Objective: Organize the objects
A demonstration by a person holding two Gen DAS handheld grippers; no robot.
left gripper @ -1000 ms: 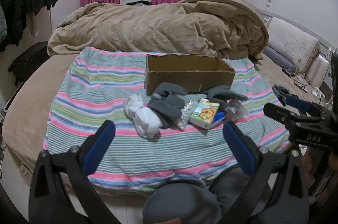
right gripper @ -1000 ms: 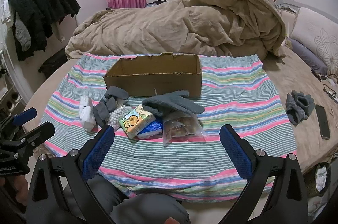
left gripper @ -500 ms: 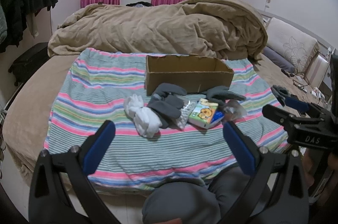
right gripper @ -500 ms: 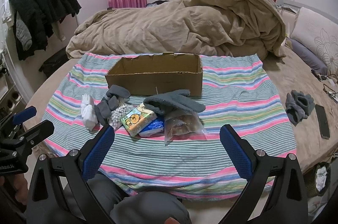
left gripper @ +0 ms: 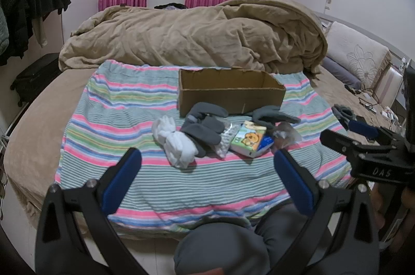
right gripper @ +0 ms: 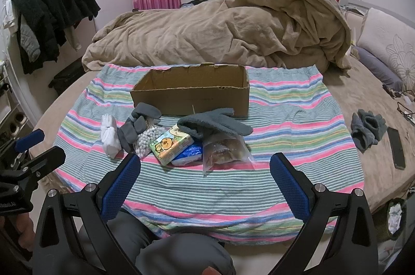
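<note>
An open cardboard box (left gripper: 230, 93) (right gripper: 190, 95) stands on a striped cloth (left gripper: 109, 119) (right gripper: 298, 134) on the bed. In front of it lie white socks (left gripper: 176, 142) (right gripper: 110, 134), dark grey socks (left gripper: 205, 129) (right gripper: 135, 127), a grey glove (left gripper: 272, 115) (right gripper: 215, 123), a bag of white beads (right gripper: 147, 140), a green tissue pack (left gripper: 249, 140) (right gripper: 170, 143), a blue packet (right gripper: 190, 153) and a clear bag of bread (right gripper: 223, 150). My left gripper (left gripper: 207, 176) and right gripper (right gripper: 205, 176) are open and empty, held near the cloth's front edge, short of the pile.
A bunched tan duvet (left gripper: 194, 41) fills the bed behind the box. A second grey glove (right gripper: 367, 129) and a black phone (right gripper: 396, 147) lie on the bed at the right. Dark clothes (right gripper: 52, 15) hang at the left. My knees (right gripper: 181, 254) are below the grippers.
Both grippers have drifted slightly; the scene has shifted a little in each view. Nothing on the cloth has moved and both grippers stay open.
</note>
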